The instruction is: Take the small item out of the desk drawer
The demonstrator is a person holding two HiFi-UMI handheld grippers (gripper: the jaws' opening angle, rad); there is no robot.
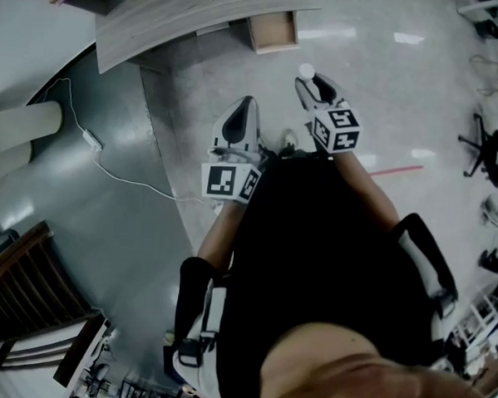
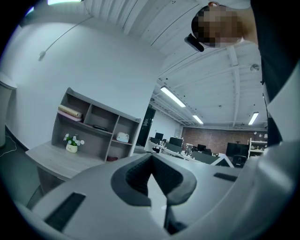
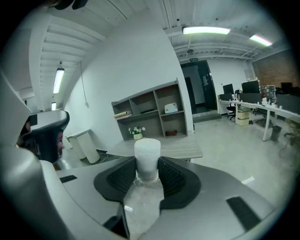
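Note:
My right gripper point(image 1: 316, 83) is shut on a small white cylinder point(image 1: 306, 70), held in the air a little in front of the grey desk point(image 1: 184, 16). In the right gripper view the cylinder point(image 3: 147, 157) stands upright between the dark pads point(image 3: 176, 178) of this gripper point(image 3: 147, 172). The desk drawer point(image 1: 273, 30) hangs open under the desk's edge; its inside looks bare. My left gripper point(image 1: 236, 128) points the same way, to the left of the right one. In the left gripper view its jaws point(image 2: 151, 172) are shut with nothing between them.
A shelf unit point(image 3: 150, 112) with a small flower pot point(image 3: 137, 134) stands on the desk point(image 3: 178, 147). A white cable point(image 1: 109, 168) runs over the floor at the left, near a beige bin point(image 1: 24, 124). Red tape point(image 1: 396, 169) and black chairs point(image 1: 493, 153) lie right.

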